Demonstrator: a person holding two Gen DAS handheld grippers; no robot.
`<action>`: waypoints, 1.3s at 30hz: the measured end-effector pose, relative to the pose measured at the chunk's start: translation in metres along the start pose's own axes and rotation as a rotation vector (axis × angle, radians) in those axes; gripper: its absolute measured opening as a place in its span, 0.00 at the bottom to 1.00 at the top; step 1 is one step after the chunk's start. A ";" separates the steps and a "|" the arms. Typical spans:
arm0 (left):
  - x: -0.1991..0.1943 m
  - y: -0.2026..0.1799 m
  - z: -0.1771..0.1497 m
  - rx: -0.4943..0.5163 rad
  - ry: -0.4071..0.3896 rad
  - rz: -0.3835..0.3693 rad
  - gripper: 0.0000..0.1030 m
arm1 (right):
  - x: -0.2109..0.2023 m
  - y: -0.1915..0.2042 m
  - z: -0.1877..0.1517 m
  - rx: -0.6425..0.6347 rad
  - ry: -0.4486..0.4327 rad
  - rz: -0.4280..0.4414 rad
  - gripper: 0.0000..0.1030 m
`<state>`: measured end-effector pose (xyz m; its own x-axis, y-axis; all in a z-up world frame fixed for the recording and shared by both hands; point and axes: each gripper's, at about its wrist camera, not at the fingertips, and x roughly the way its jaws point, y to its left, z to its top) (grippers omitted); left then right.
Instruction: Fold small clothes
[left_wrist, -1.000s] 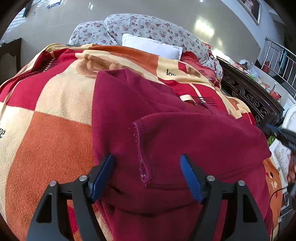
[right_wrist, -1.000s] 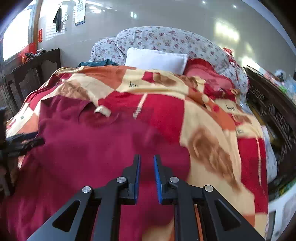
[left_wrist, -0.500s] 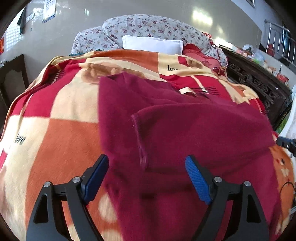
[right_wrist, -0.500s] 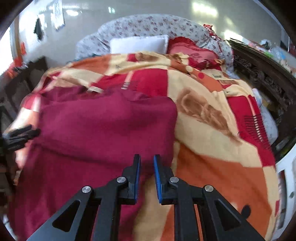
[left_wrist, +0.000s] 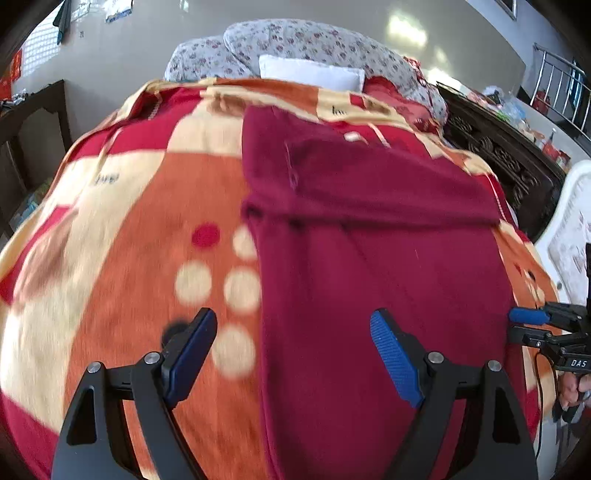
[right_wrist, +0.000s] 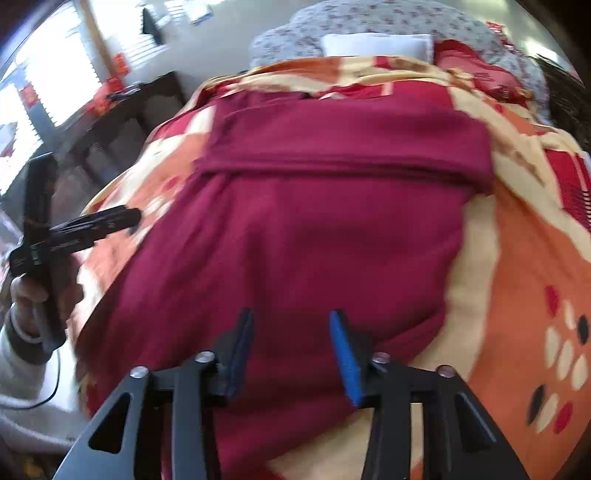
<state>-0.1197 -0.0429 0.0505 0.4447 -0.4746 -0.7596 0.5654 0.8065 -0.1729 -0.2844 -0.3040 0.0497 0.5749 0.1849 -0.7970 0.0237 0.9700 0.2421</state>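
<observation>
A dark red garment (left_wrist: 369, 229) lies flat on the bed blanket (left_wrist: 140, 221), with its far part folded over in a band (left_wrist: 388, 177). It also shows in the right wrist view (right_wrist: 314, 221), with the folded band (right_wrist: 351, 144) across its far end. My left gripper (left_wrist: 295, 347) is open and empty above the garment's near left edge. My right gripper (right_wrist: 291, 350) is open and empty above the garment's near end. The right gripper shows at the right edge of the left wrist view (left_wrist: 532, 321). The left gripper shows at the left of the right wrist view (right_wrist: 92, 225).
Floral pillows (left_wrist: 303, 40) and a white pillow (left_wrist: 310, 72) lie at the bed's head. A dark carved wooden bed frame (left_wrist: 498, 155) runs along the right side. Dark furniture (left_wrist: 29, 133) stands left of the bed. A white object (left_wrist: 569, 236) stands at the right.
Both grippers have drawn back toward the near end of the garment. My right gripper has opened from shut. The folded band now lies farther away from both.
</observation>
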 end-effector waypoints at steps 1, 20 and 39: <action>-0.002 0.000 -0.008 -0.003 0.017 -0.001 0.82 | 0.002 0.006 -0.006 -0.022 0.026 0.010 0.52; -0.043 0.011 -0.069 -0.082 0.062 -0.041 0.82 | -0.074 0.013 -0.061 0.004 -0.033 -0.019 0.62; -0.044 0.013 -0.078 -0.108 0.035 0.011 0.82 | -0.009 0.047 -0.059 0.169 -0.017 -0.043 0.56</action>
<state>-0.1859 0.0154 0.0328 0.4246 -0.4547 -0.7829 0.4821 0.8455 -0.2295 -0.3372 -0.2508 0.0357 0.5839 0.1398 -0.7997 0.1851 0.9362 0.2988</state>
